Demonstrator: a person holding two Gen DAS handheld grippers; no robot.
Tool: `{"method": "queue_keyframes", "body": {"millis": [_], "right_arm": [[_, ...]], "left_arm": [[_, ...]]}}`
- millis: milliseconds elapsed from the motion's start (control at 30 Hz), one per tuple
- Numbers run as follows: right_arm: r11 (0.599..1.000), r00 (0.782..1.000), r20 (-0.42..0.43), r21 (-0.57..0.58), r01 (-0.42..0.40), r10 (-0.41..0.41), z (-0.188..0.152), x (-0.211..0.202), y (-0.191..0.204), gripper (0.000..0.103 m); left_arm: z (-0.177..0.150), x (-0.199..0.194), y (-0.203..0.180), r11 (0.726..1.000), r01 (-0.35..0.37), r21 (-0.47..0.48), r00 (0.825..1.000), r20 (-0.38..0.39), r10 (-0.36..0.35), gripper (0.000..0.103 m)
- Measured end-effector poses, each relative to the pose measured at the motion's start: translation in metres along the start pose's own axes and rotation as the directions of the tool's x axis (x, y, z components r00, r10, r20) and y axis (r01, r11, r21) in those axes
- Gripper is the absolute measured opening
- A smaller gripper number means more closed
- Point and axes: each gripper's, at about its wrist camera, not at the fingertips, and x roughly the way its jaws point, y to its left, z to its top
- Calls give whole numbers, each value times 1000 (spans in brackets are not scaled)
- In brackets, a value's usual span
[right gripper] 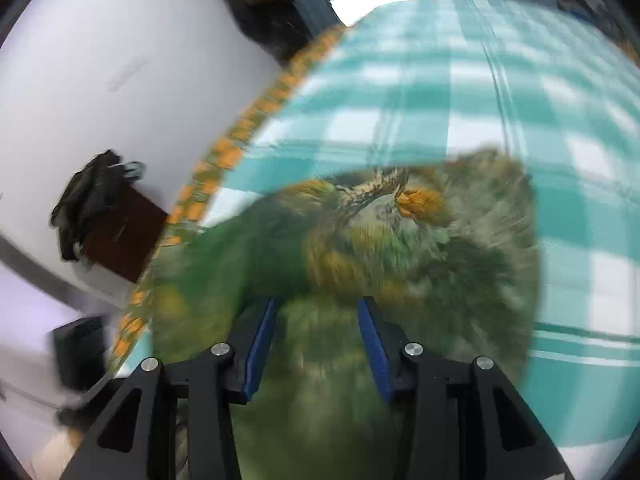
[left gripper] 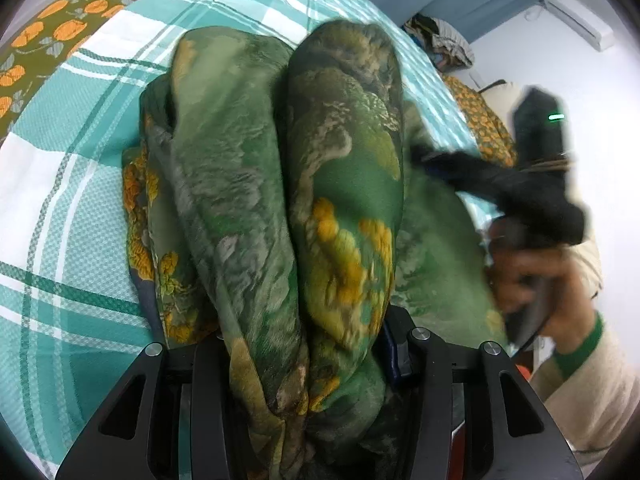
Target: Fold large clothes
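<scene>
A large green cloth with yellow-orange flower print [left gripper: 280, 184] lies bunched on the bed. My left gripper [left gripper: 308, 344] is shut on two thick folds of it, which drape over the fingers and hide the tips. My right gripper [right gripper: 316, 312] is open, its blue pads [right gripper: 260, 344] apart above the same cloth [right gripper: 400, 248], which is blurred by motion. In the left wrist view the right gripper [left gripper: 532, 184] shows as a dark blurred shape in a hand, at the cloth's right edge.
The bed has a teal and white checked cover [left gripper: 80, 200] over an olive sheet with orange flowers [left gripper: 60, 28]. The bed edge [right gripper: 224, 160] drops to a white floor with a brown box [right gripper: 120, 236]. A clothes pile [left gripper: 444, 40] sits beyond the bed.
</scene>
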Motion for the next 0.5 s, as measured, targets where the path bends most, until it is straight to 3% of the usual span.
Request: {"method": "queue_keyframes", "body": {"millis": [33, 133, 267, 367, 500], "right_arm": [[997, 998, -17, -50, 53, -54, -6, 17, 4, 44], [992, 995, 23, -79, 96, -95, -8, 18, 11, 44], [997, 998, 39, -48, 56, -55, -13, 2, 8, 44], [999, 997, 79, -43, 14, -10, -23, -32, 8, 44], [990, 991, 130, -143, 22, -4, -66, -78, 19, 51]], "left_arm": [[-1, 3, 0, 1000, -17, 8, 1000, -2, 17, 47], [-1, 3, 0, 1000, -18, 17, 1000, 0, 18, 47], [1, 0, 0, 1000, -7, 16, 1000, 2, 7, 48], [0, 0, 3, 1000, -4, 12, 1000, 10, 4, 48], [-5, 6, 1, 1000, 12, 4, 1000, 17, -12, 48]]}}
